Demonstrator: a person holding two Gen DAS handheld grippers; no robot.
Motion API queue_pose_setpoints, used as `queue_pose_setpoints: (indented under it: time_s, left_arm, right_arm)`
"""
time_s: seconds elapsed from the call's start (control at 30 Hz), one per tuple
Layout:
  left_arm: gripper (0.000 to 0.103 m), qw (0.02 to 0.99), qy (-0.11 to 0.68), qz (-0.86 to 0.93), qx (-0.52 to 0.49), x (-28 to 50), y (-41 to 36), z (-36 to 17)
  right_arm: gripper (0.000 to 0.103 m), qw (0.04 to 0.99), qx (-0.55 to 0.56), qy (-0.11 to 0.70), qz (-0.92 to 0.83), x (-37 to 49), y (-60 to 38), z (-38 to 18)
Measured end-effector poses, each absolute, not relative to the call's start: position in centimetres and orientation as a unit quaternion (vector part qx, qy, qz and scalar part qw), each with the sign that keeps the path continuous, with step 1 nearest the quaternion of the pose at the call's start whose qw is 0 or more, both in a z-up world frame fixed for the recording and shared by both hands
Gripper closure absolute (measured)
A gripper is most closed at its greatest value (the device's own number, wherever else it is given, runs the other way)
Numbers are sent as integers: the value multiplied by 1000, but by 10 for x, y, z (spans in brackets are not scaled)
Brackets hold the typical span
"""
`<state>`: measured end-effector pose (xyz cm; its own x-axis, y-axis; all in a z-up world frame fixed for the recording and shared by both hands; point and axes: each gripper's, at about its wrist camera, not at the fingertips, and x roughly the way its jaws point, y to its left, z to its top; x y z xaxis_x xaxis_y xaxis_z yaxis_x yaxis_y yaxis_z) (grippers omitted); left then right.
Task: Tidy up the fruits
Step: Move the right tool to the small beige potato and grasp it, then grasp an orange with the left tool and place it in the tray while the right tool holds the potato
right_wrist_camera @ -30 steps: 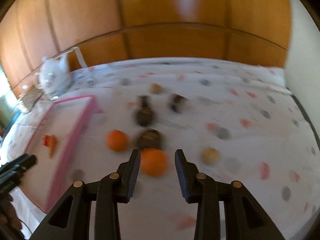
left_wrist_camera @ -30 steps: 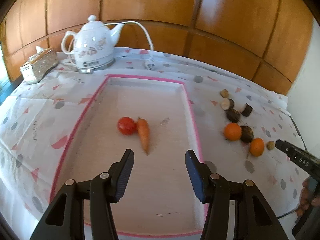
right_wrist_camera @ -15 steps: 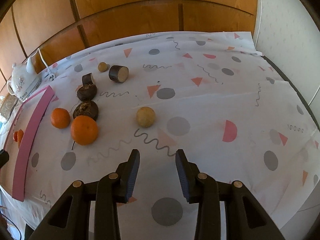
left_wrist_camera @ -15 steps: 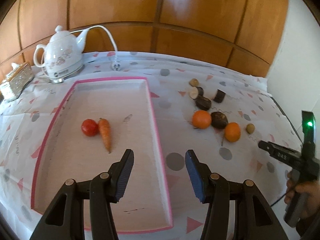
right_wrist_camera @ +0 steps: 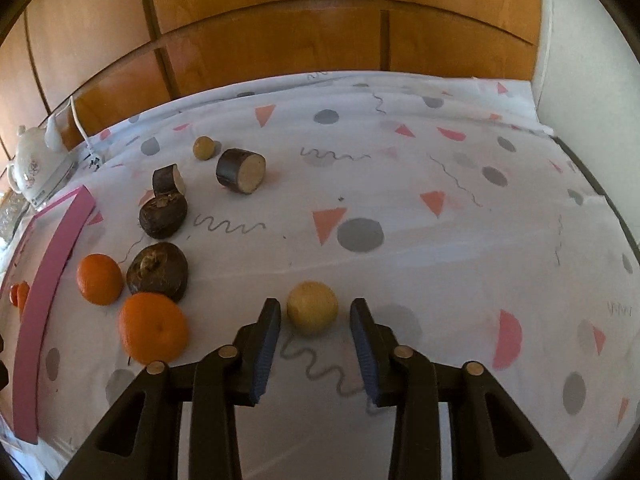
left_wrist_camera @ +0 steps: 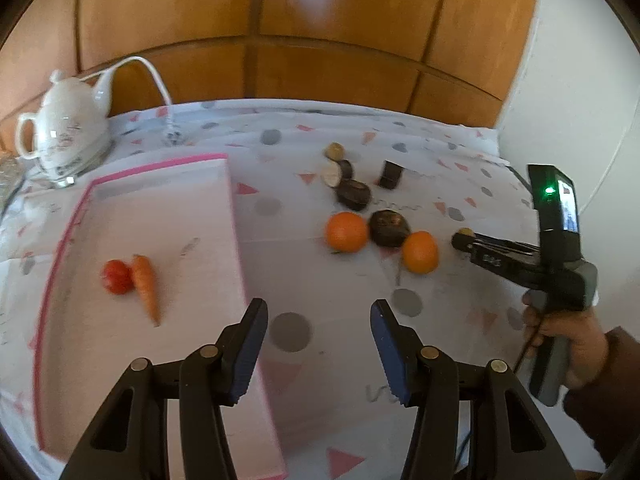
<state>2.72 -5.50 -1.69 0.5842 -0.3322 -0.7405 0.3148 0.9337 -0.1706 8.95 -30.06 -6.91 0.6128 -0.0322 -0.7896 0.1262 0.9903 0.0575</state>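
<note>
In the left wrist view, a white teapot (left_wrist_camera: 66, 120) is sitting at the upper left on a patterned tablecloth (left_wrist_camera: 420, 160), with a white cord curving away behind it. Below it, a pink-rimmed tray (left_wrist_camera: 236, 240) is filling the left half of the frame; a red tomato (left_wrist_camera: 116, 277) and a carrot (left_wrist_camera: 146, 286) are lying side by side, touching, on its pale floor. At the bottom centre, the left gripper (left_wrist_camera: 319, 350) is hanging with its blue-padded fingers spread and nothing between them, its left finger over the tray's right rim. Right of centre, two oranges (left_wrist_camera: 346, 232) are lying on the cloth with a dark round fruit (left_wrist_camera: 389, 227) between them, and further dark cut pieces are lying just above. At the right edge, a person's hand (left_wrist_camera: 576, 340) is gripping the handle of the right gripper (left_wrist_camera: 460, 240), whose tip is reaching toward a small yellowish fruit beside the nearer orange.

In the right wrist view, the tray's pink rim is curving down the left edge, with the tomato and carrot just visible beyond it. Next to it, the two oranges and two dark round fruits are clustered in the lower left, with dark cut pieces and a small yellowish ball above them. At lower centre, a small yellow fruit (right_wrist_camera: 312, 307) is lying on the cloth between the fingertips of the right gripper. The jaws are closing around it, with a sliver of cloth showing on each side, so the pads are not pressing on it. The right half of the frame is showing only bare patterned cloth and a white wall.
</note>
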Motion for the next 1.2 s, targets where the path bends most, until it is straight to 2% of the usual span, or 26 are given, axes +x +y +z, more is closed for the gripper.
queue_pose_setpoints:
  time_s: [0.23,0.57,0.87,0.93,1.2]
  left_arm:
    - [50,858,455,-237,-40,50,-88,-27]
    - [50,842,460,-281,-14,70,-148,-33]
    - [60,839,475,-265,1,95,-173,-54]
    - [66,839,479,-257,0,100,-175,-59]
    - [69,846,465,-263,-2,81,-162,-57]
  right_arm:
    - [78,904,44,423,-40,86,-303,-73]
    - [78,910,59,410,-31,83,-309,-75]
    - [78,911,82,404,-22,82,-315,-77]
    - [78,911,85,402,-20,82,-316,-78]
    - [78,912,81,402,-21,82,-315,-78]
